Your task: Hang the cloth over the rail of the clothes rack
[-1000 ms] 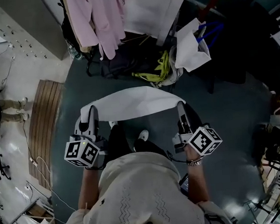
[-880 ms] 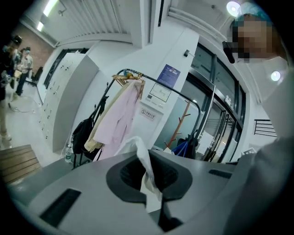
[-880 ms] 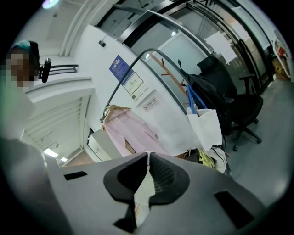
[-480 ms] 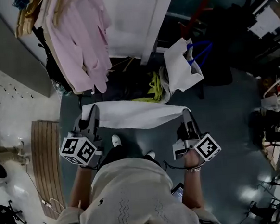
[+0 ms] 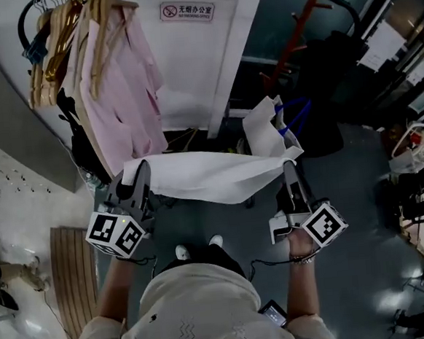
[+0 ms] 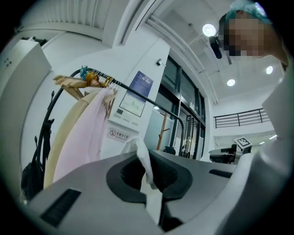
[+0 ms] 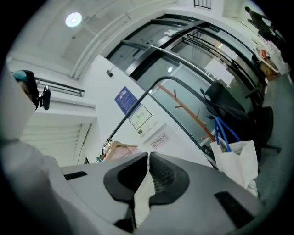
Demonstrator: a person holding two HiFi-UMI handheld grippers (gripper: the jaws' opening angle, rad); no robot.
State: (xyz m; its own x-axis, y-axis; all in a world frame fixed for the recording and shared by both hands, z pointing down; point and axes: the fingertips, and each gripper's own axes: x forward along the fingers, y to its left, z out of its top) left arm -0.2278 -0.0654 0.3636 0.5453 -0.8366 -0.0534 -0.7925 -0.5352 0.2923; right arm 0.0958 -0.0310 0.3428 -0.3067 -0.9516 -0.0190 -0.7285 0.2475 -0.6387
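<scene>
Cloth [image 5: 212, 176] now rides higher and nearer the rail [image 6: 133, 95], stretched between your left gripper [image 5: 140, 169] and right gripper [image 5: 291, 168], both clamped on its ends; draping's next, not done.

My head view is dim and murky, with pale glare spots on the floor [image 5: 387, 301] right of my right claw [image 5: 291, 168]. Above my left claw [image 6: 146, 167], round ceiling lamps [image 6: 209, 30] flare white. Both gripper views bow strongly inside black corners; claw bodies blur up close.
</scene>
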